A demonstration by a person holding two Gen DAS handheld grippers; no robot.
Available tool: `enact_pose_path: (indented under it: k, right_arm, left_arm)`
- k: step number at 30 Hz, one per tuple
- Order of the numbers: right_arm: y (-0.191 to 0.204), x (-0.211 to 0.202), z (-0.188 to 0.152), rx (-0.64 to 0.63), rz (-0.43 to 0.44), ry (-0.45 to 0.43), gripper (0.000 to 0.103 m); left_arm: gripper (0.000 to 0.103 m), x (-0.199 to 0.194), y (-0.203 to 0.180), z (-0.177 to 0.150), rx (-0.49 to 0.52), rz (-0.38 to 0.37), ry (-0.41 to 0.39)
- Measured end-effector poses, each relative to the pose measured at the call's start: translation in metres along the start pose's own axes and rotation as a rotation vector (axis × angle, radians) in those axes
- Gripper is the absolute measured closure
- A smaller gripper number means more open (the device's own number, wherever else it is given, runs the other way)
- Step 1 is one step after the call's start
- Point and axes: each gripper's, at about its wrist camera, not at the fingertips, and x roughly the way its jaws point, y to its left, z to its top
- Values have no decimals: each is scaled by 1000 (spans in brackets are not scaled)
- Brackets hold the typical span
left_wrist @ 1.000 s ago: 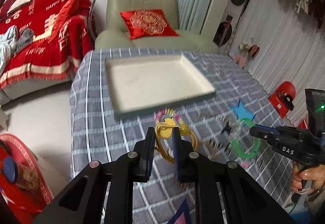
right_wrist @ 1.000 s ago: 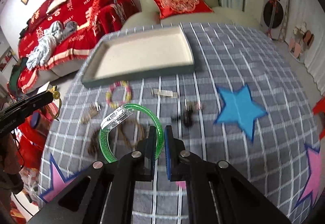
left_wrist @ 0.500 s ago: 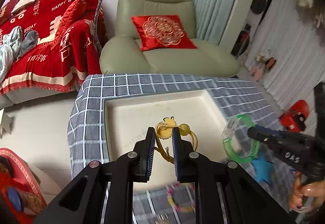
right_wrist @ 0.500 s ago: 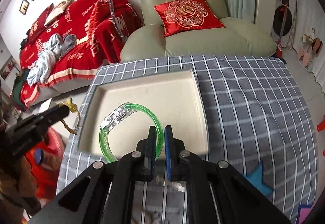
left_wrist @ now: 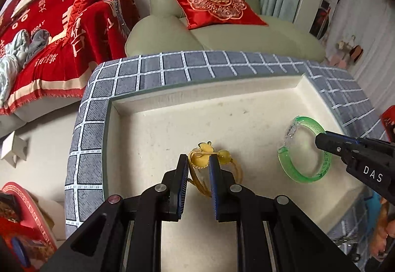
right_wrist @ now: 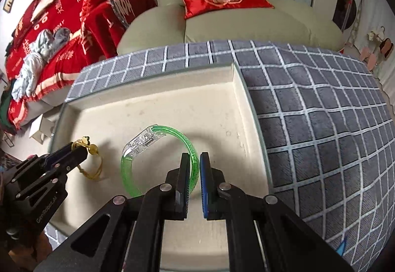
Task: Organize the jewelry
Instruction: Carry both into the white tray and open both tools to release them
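Note:
A cream tray (left_wrist: 148, 138) lies on the grey checked cloth. My left gripper (left_wrist: 199, 161) is over its floor, shut on a yellow bracelet (left_wrist: 201, 159) with a charm and bead. It also shows in the right wrist view (right_wrist: 84, 148) with the bracelet (right_wrist: 91, 148). My right gripper (right_wrist: 195, 161) holds a green translucent bangle (right_wrist: 158, 130) with a clear clasp; the jaws stand slightly parted around its band, low over the tray (right_wrist: 222, 124). The bangle (left_wrist: 303, 148) shows at the tray's right in the left wrist view, with my right gripper (left_wrist: 321, 140) on it.
A green armchair (left_wrist: 222, 32) with a red cushion (left_wrist: 217, 4) stands behind the table. A red-covered sofa (left_wrist: 49, 32) is at the left. The checked cloth (right_wrist: 321, 124) stretches to the right of the tray.
Both grippers have moved forward from the table's near part to low over the tray, carrying their bracelets. The right jaws look slightly wider than before.

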Motion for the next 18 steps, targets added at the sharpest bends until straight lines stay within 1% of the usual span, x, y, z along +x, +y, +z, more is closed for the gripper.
enact_pose_path:
  k: [4,6,10,12,15,16,17,18]
  right_arm:
    - [1,11,-5,-7,-17,16,95]
    - [2,14,-6,-13,-24,23,94]
    - [8,15,-8,-42,-50,26,94]
    - [10,14,-8,-48,-46,30,93]
    - [11,6,-7,-44,-23,13,92]
    - [10,1,-7,-42,-13,2,85]
    - [9,-4,-8,-39,-2,-8,65]
    - [8,-8,-9,-35,6,-15,51]
  left_arm:
    - [70,7,-2,-3,11,46,7]
    - [69,11,-2,-5,10,58,18]
    - [69,10,-5,-6,30,82,5]
    - [69,9,-7,-6,39,95,6]
    - [69,7,-7,-8,31,86,-2]
    - [69,7,-5,-8,29,83,-6]
    - [69,6,-5,-8,28,82,-6]
    - [66,6,-5,-7,29,82,-5]
